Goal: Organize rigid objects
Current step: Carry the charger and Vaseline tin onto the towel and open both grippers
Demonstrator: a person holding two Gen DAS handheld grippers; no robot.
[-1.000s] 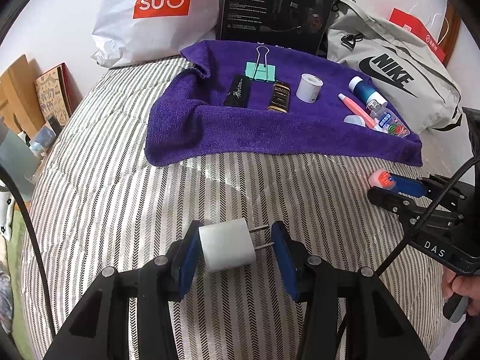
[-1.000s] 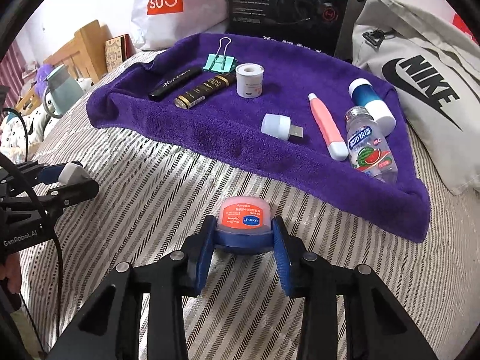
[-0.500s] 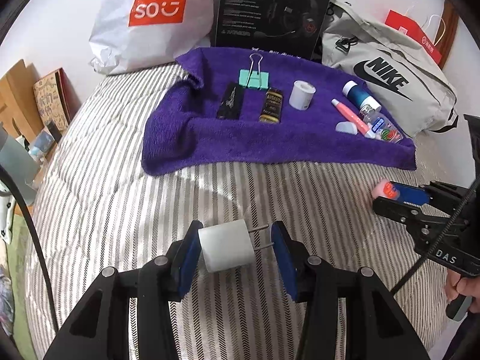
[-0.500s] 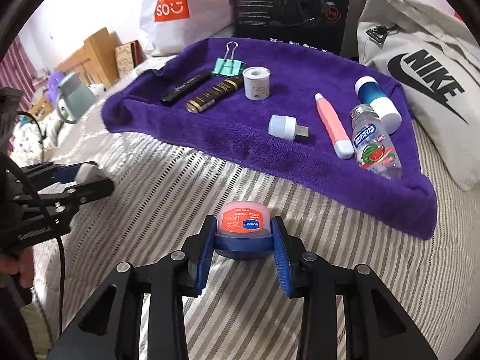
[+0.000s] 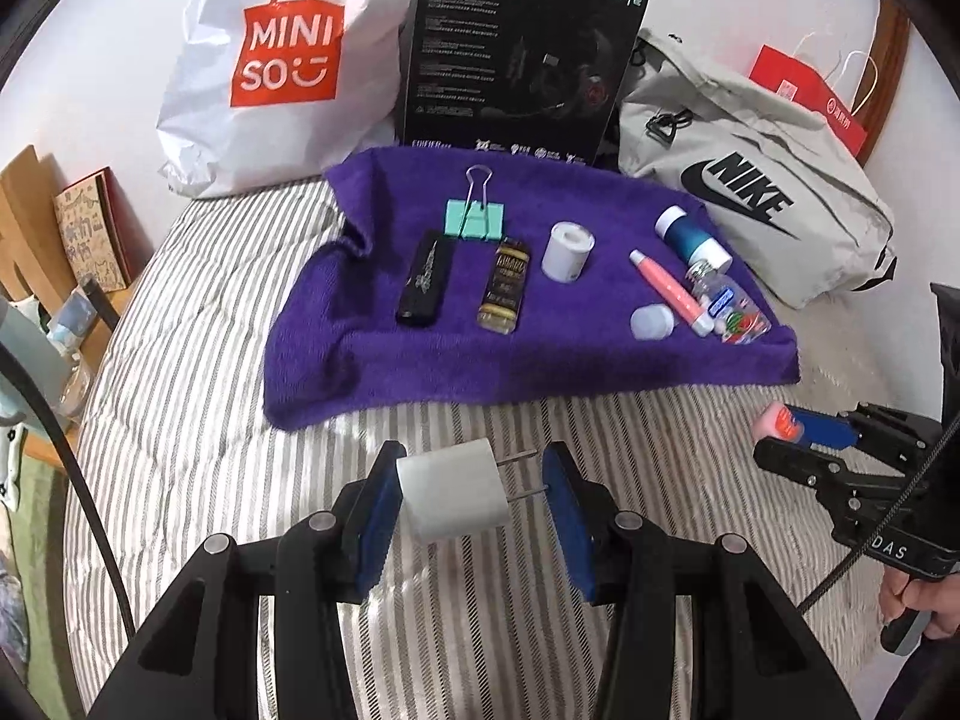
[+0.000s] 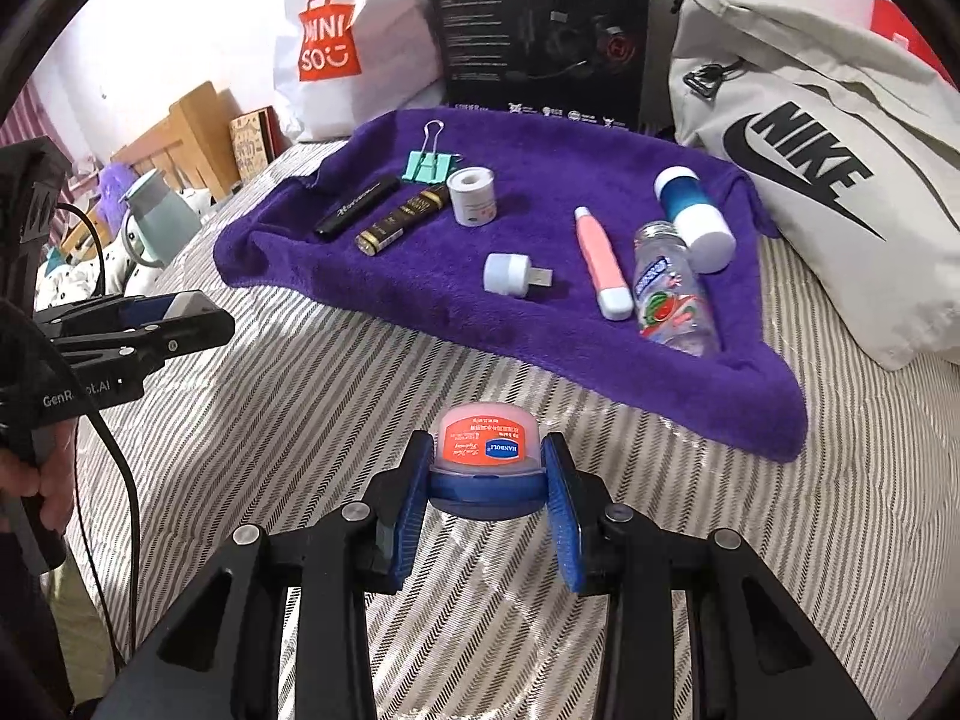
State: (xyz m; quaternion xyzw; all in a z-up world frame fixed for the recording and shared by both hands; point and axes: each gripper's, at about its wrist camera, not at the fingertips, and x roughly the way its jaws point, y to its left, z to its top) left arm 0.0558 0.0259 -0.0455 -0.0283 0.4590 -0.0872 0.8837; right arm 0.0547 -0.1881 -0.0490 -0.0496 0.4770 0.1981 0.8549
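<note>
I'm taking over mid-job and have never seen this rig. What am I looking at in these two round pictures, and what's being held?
There is no robot arm: a person carries a pair of hand-held tongs in each hand, and a fisheye camera on each looks forward along its two blue fingers.

The left wrist view shows the left tongs holding a white plug adapter, prongs pointing right.

The right wrist view shows the right tongs clamped on a small blue-lidded jar with an orange label. Each view also catches the other tongs at its edge.

Both hover over a striped bed cover. Ahead lies a purple towel with a teal binder clip, two dark tubes, a white tape roll, a small USB light, a pink pen-like tube, a small bottle and a blue-and-white container.
</note>
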